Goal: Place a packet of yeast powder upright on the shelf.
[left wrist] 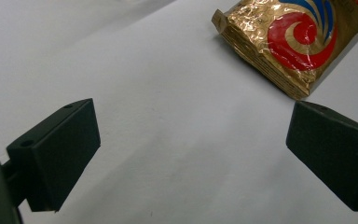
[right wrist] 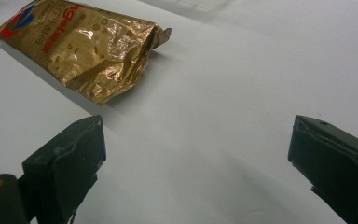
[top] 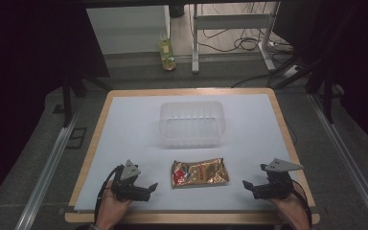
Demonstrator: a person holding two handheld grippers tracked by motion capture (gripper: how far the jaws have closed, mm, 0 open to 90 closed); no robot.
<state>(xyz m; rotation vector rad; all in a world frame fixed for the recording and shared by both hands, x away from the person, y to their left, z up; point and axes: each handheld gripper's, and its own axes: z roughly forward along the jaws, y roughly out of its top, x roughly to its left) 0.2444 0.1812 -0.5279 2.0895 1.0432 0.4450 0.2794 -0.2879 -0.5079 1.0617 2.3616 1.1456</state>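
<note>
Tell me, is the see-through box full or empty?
Empty. In the high view the clear plastic box shows nothing but its own ribbed walls and floor, and the gold snack bag lies flat on the table outside it.

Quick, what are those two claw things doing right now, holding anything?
Left gripper: open, holding nothing, beside the gold snack packet.
Right gripper: open, holding nothing, on the packet's other side.

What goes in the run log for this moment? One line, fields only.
left gripper: open, empty | right gripper: open, empty | gold snack bag: flat on table, between grippers, untouched | clear tub: behind bag, empty
</note>
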